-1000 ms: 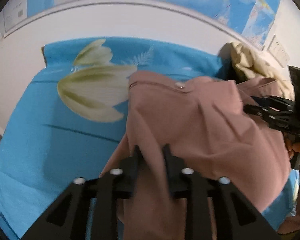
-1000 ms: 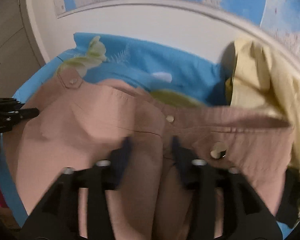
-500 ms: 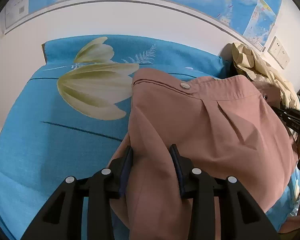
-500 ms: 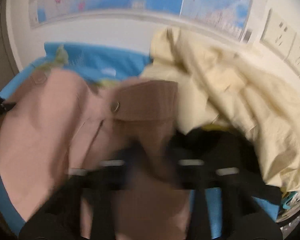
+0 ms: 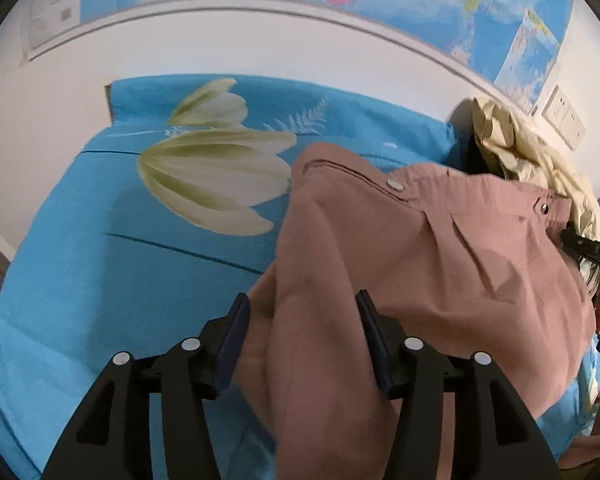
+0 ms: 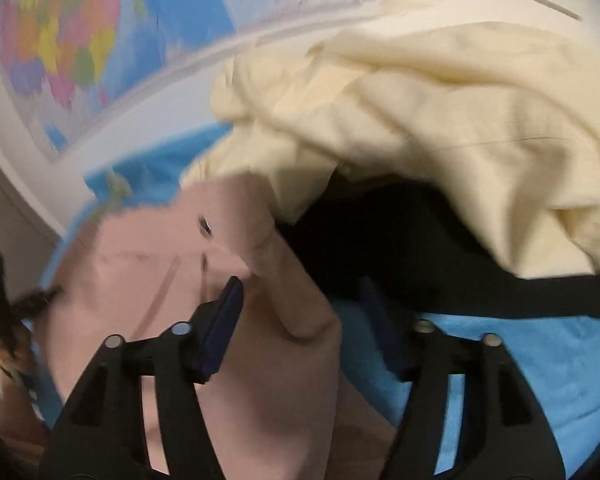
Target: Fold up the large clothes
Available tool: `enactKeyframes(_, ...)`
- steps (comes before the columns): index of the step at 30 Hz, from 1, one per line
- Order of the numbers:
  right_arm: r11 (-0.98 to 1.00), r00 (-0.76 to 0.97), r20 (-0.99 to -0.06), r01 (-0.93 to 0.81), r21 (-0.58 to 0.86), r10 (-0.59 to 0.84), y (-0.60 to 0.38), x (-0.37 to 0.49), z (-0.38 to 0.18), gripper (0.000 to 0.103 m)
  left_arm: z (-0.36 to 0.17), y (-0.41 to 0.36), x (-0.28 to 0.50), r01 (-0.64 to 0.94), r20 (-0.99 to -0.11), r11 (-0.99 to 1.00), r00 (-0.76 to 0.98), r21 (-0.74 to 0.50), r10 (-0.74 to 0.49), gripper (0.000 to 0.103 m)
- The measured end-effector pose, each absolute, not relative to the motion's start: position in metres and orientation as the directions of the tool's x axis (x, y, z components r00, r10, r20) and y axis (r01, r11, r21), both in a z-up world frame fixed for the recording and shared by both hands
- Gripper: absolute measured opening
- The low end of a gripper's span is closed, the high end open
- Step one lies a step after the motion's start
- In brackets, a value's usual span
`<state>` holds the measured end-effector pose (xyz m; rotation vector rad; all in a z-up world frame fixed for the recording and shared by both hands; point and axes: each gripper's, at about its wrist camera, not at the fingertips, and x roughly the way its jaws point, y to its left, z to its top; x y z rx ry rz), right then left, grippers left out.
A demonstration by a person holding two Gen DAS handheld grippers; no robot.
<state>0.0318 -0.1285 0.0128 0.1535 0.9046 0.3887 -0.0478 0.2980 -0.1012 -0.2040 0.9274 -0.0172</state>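
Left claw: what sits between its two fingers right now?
In the left wrist view, a fold of the pink garment lies between the fingers of the left claw, whose jaws are opening; the pads stand clear of it.

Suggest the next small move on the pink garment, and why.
Probably draw the left gripper back clear: its jaws are opening with the pink garment loose between them, and the right gripper is opening too, beside the cream clothes pile.

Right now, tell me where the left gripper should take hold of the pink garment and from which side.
Grip the pink garment at its waistband corner, beside the metal snap. Probably come from the open blue sheet side: the band's doubled, stitched edge lies flat and exposed there, while the far end abuts the cream clothes pile.
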Motion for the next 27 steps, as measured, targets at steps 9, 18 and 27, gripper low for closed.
enactKeyframes(9,0.866,0.510,-0.712,-0.398,0.301,0.482,-0.115,-0.018,0.017,0.072,-0.105,0.309,-0.081,-0.132,-0.803,0.973,0.591,-0.191,-0.077,0.072)
enactKeyframes(18,0.860,0.459,-0.728,-0.301,0.412,0.510,-0.129,-0.014,-0.009,0.080,-0.108,0.315,-0.102,-0.174,-0.806,0.952,0.582,-0.251,-0.105,0.078)
enactKeyframes(27,0.774,0.419,-0.660,-0.210,0.597,0.623,-0.168,-0.058,-0.012,0.093,-0.110,0.297,-0.141,-0.135,-0.781,0.921,0.583,-0.365,-0.224,0.079)
